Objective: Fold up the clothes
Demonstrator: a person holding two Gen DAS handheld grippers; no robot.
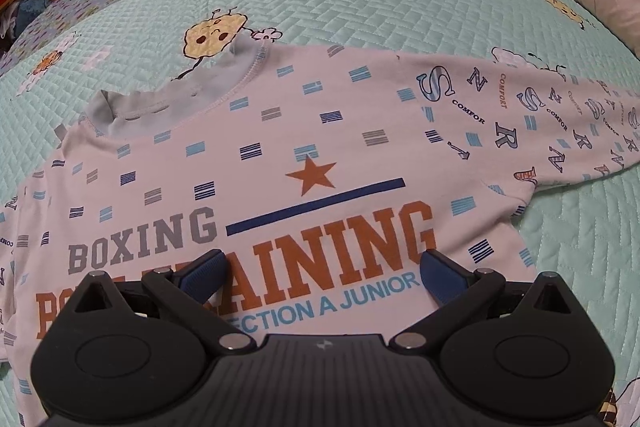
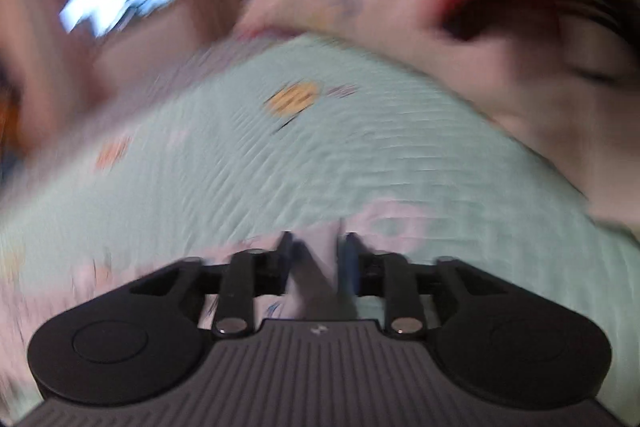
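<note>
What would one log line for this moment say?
shirt: flat on bed | left gripper: open above print | right gripper: blurred, fabric between fingers

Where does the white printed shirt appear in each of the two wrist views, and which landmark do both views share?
Left wrist: the shirt lies flat across the middle, one sleeve reaching right, above the open left gripper.
Right wrist: blurred; pale shirt cloth at the bottom, a fold between the right gripper fingers.
Shared landmark: the green quilt.
</note>
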